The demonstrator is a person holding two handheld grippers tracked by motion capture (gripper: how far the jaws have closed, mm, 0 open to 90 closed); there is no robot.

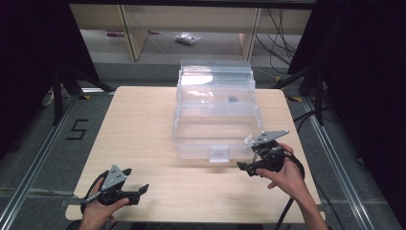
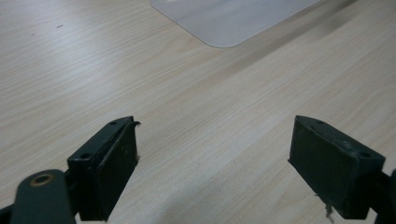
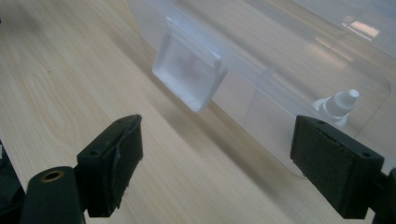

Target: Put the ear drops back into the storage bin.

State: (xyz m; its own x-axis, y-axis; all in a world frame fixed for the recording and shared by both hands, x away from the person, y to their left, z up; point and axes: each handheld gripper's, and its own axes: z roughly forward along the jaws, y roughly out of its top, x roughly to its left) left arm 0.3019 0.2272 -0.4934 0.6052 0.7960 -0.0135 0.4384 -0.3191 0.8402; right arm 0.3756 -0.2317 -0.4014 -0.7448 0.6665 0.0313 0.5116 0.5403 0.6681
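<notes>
The only thing I can read is a black digit "5" [image 1: 77, 129] marked on the grey floor [image 1: 48, 158], left of the table [image 1: 139, 143].

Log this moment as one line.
left gripper: open, over table | right gripper: open, near clear box latch | small bottle inside box

A pale wooden tabletop [image 1: 143, 124] stands on a grey carpeted floor [image 1: 43, 158] marked with a black "5" [image 1: 76, 129]. Behind it stand light wooden furniture legs [image 1: 134, 33], black cables [image 1: 277, 33] and dark curtains [image 1: 28, 57] at both sides.
</notes>
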